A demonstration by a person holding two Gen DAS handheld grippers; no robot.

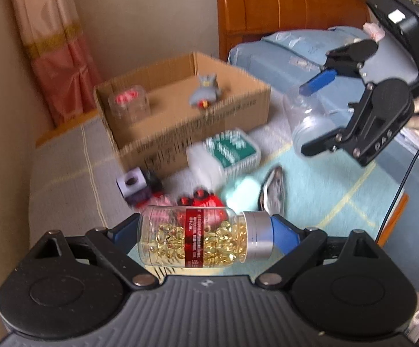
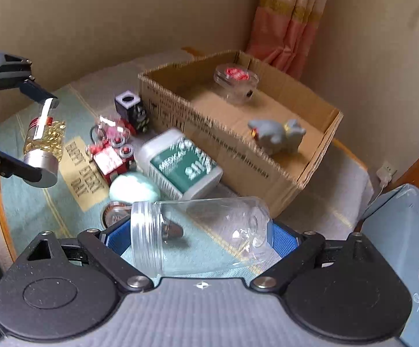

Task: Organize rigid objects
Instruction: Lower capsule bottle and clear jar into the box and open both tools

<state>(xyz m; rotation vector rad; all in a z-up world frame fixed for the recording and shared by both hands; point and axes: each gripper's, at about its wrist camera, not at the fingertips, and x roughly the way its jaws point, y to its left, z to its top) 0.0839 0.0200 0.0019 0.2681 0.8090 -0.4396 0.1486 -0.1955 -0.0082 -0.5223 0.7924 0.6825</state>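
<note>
The capsule bottle lies crosswise in the left claw, pinched end to end, base on one pad and silver cap on the other. It looks rigid, smooth and moderately weighty, likely to slip if tilted. The empty clear jar is light, stiff plastic, clamped lengthwise in the right claw. Both claws point steeply down; the cardboard box sits ahead of them, beyond the clutter.

right gripper clamps an empty clear jar lying sideways; cardboard box at one o'clock, left gripper at ten.
</note>
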